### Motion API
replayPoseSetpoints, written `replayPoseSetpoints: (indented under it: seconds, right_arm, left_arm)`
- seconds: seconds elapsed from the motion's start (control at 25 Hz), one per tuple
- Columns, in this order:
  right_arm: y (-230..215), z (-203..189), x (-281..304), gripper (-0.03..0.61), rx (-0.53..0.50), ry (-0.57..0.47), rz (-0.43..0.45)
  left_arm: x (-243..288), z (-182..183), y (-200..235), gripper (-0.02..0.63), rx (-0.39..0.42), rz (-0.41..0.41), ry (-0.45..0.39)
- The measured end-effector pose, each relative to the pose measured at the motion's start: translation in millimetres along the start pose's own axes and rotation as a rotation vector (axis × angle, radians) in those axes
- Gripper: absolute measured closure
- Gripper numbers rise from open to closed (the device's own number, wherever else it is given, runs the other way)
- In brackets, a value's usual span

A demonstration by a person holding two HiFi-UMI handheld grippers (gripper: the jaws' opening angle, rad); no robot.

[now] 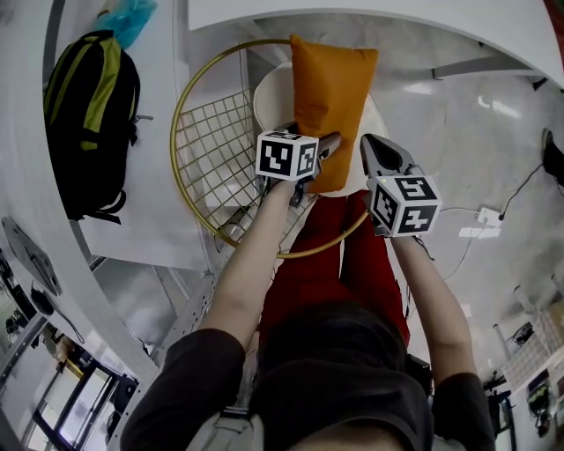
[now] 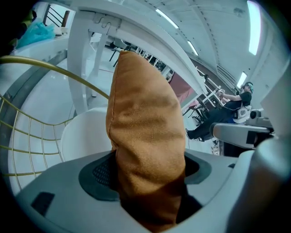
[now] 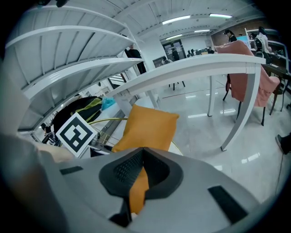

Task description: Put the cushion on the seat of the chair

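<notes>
An orange cushion [image 1: 331, 92] hangs upright over the white seat [image 1: 268, 99] of a chair with a gold wire back [image 1: 204, 141]. My left gripper [image 1: 324, 145] is shut on the cushion's near left edge; in the left gripper view the cushion [image 2: 144, 132] fills the gap between the jaws [image 2: 145, 170], with the seat [image 2: 82, 134] behind it. My right gripper [image 1: 367, 145] pinches the near right edge. In the right gripper view a thin fold of the cushion [image 3: 150, 125] runs through the closed jaws [image 3: 137, 177].
A black and green backpack [image 1: 88, 123] lies on the white surface at the left, with a teal bag [image 1: 130, 16] beyond it. A white table edge [image 1: 397, 18] arches over the chair. A power strip and cable [image 1: 487, 216] lie on the floor at the right.
</notes>
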State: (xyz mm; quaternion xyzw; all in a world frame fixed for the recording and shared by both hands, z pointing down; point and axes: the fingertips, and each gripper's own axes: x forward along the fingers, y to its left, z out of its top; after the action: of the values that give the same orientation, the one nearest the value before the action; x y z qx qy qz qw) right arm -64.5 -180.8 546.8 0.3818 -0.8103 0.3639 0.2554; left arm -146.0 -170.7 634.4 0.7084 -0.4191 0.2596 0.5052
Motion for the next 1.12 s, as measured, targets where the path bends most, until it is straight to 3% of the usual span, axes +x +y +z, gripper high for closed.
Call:
replayPoseSetpoints:
  seconds: [0.68,1.12]
  right_arm:
    - [-20,-13,17,0.563,0.013,0.051,0.003]
    - [-23,-22,26,0.562,0.021,0.083,0.019]
  left_arm:
    - [42,2,14,0.233,-0.039,0.005,0.067]
    - [57,6,25,0.198,-0.051,0.011,0.1]
